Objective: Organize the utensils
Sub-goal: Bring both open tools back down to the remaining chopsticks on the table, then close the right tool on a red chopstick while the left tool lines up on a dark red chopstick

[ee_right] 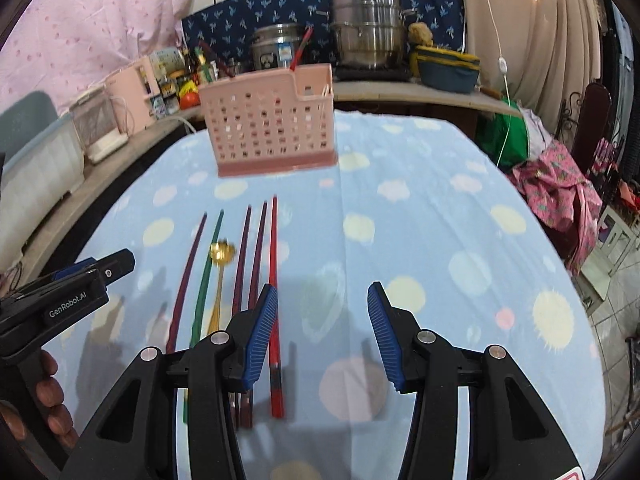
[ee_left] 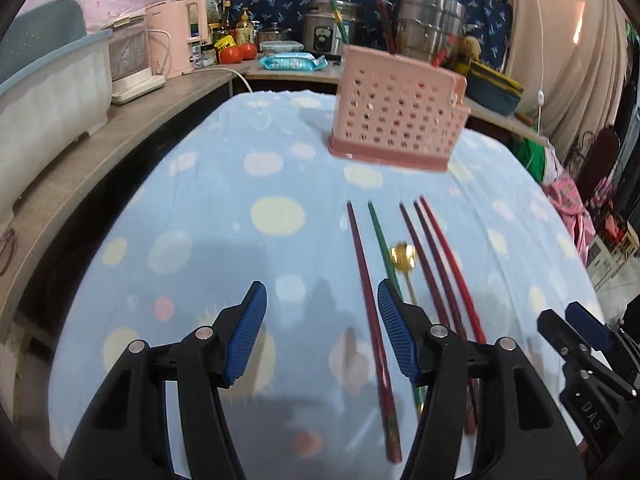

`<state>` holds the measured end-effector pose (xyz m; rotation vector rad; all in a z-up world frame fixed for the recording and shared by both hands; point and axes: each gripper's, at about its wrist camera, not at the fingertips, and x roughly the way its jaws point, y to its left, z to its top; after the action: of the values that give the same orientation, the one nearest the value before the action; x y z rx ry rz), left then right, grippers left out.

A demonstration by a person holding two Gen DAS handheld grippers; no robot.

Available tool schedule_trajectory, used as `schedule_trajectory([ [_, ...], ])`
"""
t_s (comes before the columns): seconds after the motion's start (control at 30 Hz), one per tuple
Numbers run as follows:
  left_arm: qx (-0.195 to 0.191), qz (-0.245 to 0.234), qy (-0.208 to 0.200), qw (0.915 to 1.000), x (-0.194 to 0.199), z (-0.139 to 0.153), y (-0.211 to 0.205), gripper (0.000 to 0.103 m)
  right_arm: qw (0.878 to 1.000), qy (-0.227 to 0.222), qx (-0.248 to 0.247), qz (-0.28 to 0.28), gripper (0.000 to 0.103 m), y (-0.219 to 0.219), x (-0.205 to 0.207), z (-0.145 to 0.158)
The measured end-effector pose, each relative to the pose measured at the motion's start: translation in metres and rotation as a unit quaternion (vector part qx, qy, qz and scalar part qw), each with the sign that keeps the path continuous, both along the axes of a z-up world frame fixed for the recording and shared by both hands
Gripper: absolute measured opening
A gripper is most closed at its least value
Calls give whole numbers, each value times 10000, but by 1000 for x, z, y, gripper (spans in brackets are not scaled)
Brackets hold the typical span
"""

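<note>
Writing: "GenRobot.AI" shows on the left gripper's body in the right wrist view; "DAS" shows on the right gripper's body in the left wrist view.
Left gripper [ee_left: 322, 292]: jaws wide apart, holding nothing; it hangs over the blue dotted tablecloth [ee_left: 224, 184].
Right gripper [ee_right: 322, 294]: jaws wide apart, holding nothing.
Chopsticks: five lie side by side on the cloth; a dark red one [ee_left: 370, 300] runs toward 12 o'clock between the left jaws, near the right finger; the bright red one [ee_right: 274, 280] passes just beside the right gripper's left finger.
Spoon [ee_left: 404, 256]: gold, among the chopsticks, at 1 o'clock from the left gripper.
Basket [ee_left: 394, 112]: pink, perforated, upright at 12 o'clock beyond the chopsticks, with chopsticks standing in it.
</note>
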<state>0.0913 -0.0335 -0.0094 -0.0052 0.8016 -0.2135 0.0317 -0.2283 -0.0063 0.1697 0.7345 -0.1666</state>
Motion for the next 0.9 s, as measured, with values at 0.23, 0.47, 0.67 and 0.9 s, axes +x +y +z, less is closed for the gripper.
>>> schedule_trajectory([
  [0.23,-4,-65,241,9997,-16,-20,-4,55,9994,319,103,51,45,9,-9,-28],
  [0.47,-92,-155,297,9994,-24,-28,-6,55,9986,448,164,216,33,18,-12,-38],
  [0.67,-109,-232,369,9990,-29,-33,-10,55,9976,554,219,350,21,24,-9,-44],
  [0.9,-109,-322,375,9987,-34,-35,-14,55,9972,596,207,414,20,28,-8,-46],
])
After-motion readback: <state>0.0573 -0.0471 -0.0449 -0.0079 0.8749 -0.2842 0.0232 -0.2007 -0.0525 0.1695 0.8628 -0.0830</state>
